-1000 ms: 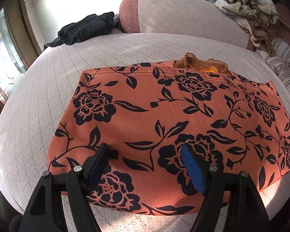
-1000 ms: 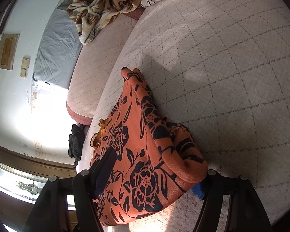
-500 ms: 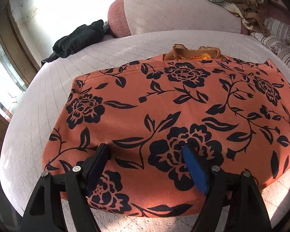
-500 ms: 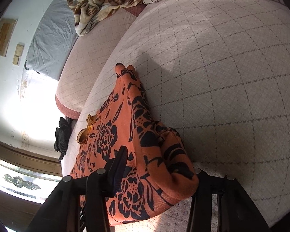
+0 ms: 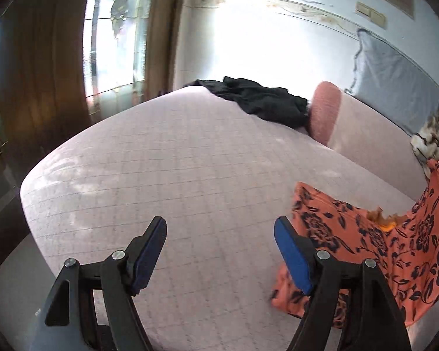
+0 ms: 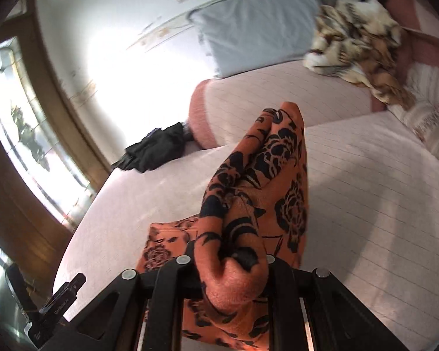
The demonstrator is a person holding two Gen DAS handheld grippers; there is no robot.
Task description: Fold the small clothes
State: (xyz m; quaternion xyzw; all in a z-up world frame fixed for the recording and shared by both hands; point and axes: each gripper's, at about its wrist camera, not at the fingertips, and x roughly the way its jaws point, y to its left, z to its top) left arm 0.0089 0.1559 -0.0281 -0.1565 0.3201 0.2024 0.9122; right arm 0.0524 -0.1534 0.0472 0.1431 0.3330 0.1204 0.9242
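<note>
One orange floral garment [image 6: 257, 204] bunches at lower centre, clenched in the just-closing right gripper [image 6: 228, 259]; the left gripper [image 5: 219, 251] gapes empty, the garment at its right.

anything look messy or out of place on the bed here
The orange floral garment is bunched and lifted off the bed in the right hand-held gripper, not flat. A black garment lies crumpled at the far edge.

Daylight from the window [image 5: 114, 32] at ten o'clock blows the wall [image 5: 243, 38] out to white glare, while motion blur softens both fisheye views and their rims darken.
</note>
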